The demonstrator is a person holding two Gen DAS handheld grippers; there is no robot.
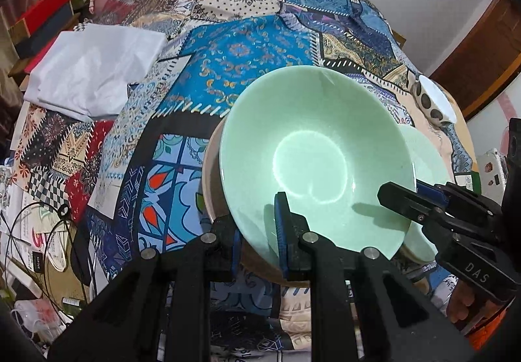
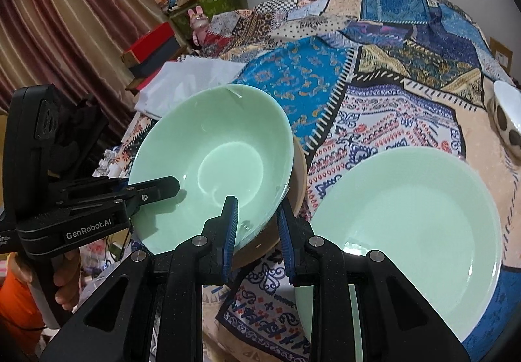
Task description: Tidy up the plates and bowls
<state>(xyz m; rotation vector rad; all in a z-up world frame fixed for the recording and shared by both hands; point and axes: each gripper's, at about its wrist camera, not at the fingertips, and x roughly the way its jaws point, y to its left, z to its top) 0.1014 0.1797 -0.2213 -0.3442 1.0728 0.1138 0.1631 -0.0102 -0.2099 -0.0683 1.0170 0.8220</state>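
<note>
Gripping the same green bowl (image 1: 312,153) from two sides, both tongs are closed on its rim. The left tongs (image 1: 259,241) pinch the near edge of the bowl – one blue pad lies inside the bowl, the other sits outside, under the rim. The right tongs (image 2: 257,231) hold the edge in the same way on the opposite side, with one pad inside and one behind the rim. In the left wrist view the right tongs (image 1: 410,192) come in from the right and clamp the rim there; in the right wrist view the left tongs (image 2: 156,191) reach in from the left.

The bowl is tilted, its inside turned toward the cameras, and it sits partly inside a brown bowl (image 1: 211,179) – whether it rests fully in it I cannot tell. Just to the right lies a green plate (image 2: 410,231) on the patchwork cloth (image 1: 241,49) that covers the tabletop. Further right, near the edge, stands a white bowl with dark spots (image 2: 504,118). A folded white cloth (image 1: 94,69) lies well apart at the far left.
</note>
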